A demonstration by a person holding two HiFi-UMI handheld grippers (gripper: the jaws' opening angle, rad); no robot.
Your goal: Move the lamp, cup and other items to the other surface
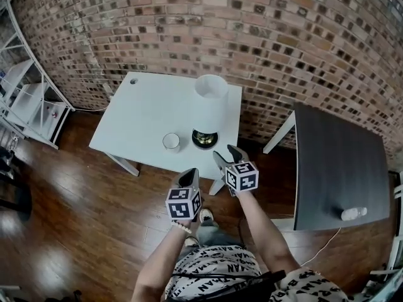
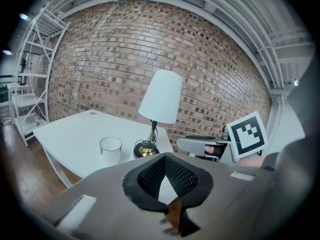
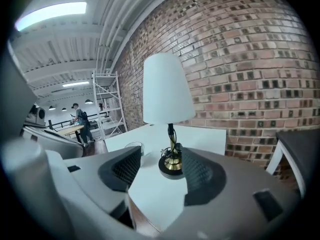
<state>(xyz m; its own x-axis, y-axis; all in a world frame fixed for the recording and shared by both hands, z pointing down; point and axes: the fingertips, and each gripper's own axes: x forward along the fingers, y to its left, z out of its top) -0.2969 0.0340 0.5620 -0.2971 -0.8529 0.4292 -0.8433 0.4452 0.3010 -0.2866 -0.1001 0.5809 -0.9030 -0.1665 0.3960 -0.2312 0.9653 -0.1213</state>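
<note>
A lamp (image 1: 210, 92) with a white shade and a brass base stands near the front edge of the white table (image 1: 145, 115). A clear glass cup (image 1: 171, 141) sits just left of the lamp's base. Both grippers hover in front of the table, off its edge. My left gripper (image 1: 188, 176) points toward the cup and lamp (image 2: 161, 96), its jaws shut with nothing between them. My right gripper (image 1: 228, 155) is open and empty. In the right gripper view the lamp's base (image 3: 172, 165) shows between the jaws, still ahead of them, with the cup (image 3: 134, 147) to its left.
A dark grey table (image 1: 340, 162) stands to the right with a small white object (image 1: 352, 214) near its front. A white shelf rack (image 1: 28, 99) is at the far left. A brick wall runs behind both tables, and the floor is wood.
</note>
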